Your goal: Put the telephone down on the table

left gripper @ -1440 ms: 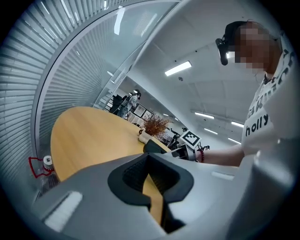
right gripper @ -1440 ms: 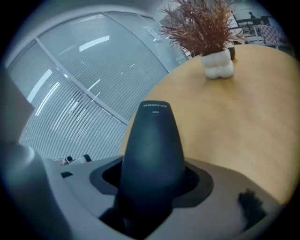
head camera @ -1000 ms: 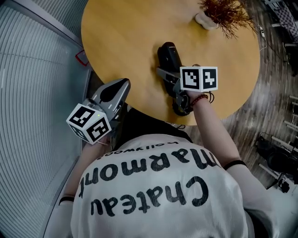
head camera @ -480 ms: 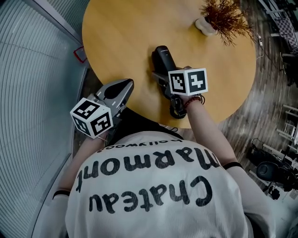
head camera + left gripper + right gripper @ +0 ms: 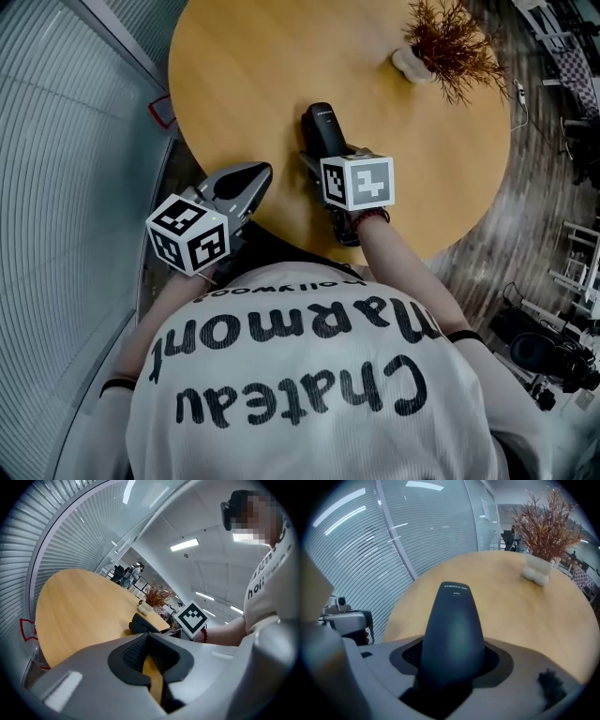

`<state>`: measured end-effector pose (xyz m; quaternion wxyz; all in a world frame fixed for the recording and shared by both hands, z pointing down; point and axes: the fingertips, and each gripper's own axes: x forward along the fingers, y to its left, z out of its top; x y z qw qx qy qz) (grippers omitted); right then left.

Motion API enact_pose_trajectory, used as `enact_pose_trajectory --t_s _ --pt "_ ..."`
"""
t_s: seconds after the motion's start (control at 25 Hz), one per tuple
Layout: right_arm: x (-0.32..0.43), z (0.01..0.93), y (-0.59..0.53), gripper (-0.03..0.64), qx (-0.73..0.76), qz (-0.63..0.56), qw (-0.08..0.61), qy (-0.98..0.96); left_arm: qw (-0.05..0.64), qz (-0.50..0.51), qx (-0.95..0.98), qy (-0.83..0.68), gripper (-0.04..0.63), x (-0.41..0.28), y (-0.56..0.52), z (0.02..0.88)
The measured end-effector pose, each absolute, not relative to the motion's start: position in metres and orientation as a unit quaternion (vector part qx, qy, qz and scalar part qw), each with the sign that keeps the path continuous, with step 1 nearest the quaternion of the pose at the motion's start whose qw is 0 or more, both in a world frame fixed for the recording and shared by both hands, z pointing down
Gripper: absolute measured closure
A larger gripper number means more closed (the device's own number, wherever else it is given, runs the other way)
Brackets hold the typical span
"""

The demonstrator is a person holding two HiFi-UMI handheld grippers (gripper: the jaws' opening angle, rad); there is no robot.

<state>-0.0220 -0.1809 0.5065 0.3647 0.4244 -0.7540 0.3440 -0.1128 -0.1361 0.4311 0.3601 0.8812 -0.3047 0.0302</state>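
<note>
- Round pale wooden table point(image 5: 262, 75) spreads ahead of both claws, bare where the phone could land.
- Right claw point(image 5: 452, 660) is clenched on the dark, tapered plastic telephone point(image 5: 452, 616), which juts forward from it over the tabletop, seemingly held low for setting down.
- Left claw point(image 5: 151, 667) is closed on nothing and hangs at the table's near edge, apparently out of the way.

Grey left claw point(image 5: 251, 176), black-lettered white shirt point(image 5: 328, 452)

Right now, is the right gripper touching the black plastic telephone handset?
Touching. The right gripper has both jaws pressed against the sides of the black plastic telephone handset; the right gripper view shows no gap.
</note>
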Motion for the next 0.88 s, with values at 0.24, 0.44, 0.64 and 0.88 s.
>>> enact_pose_trajectory --t_s 0.24,0.44,0.64,0.88 --pt "-0.024 0.507 -0.181 0.316 0.431 0.334 0.376 -0.749 0.361 0.029 0.881 -0.306 0.589 -0.117 -0.138 0.432" --pt "-0.024 0.506 -0.18 0.316 0.432 0.33 0.383 -0.747 0.362 0.03 0.88 -0.306 0.589 -0.119 -0.136 0.432" --pt "-0.025 0.51 -0.18 0.316 0.441 0.319 0.4 -0.738 0.362 0.031 0.879 -0.309 0.589 -0.122 -0.135 0.434" --pt "-0.026 0.51 -0.179 0.316 0.451 0.303 0.419 -0.727 0.363 0.031 0.877 -0.314 0.589 -0.132 -0.13 0.434"
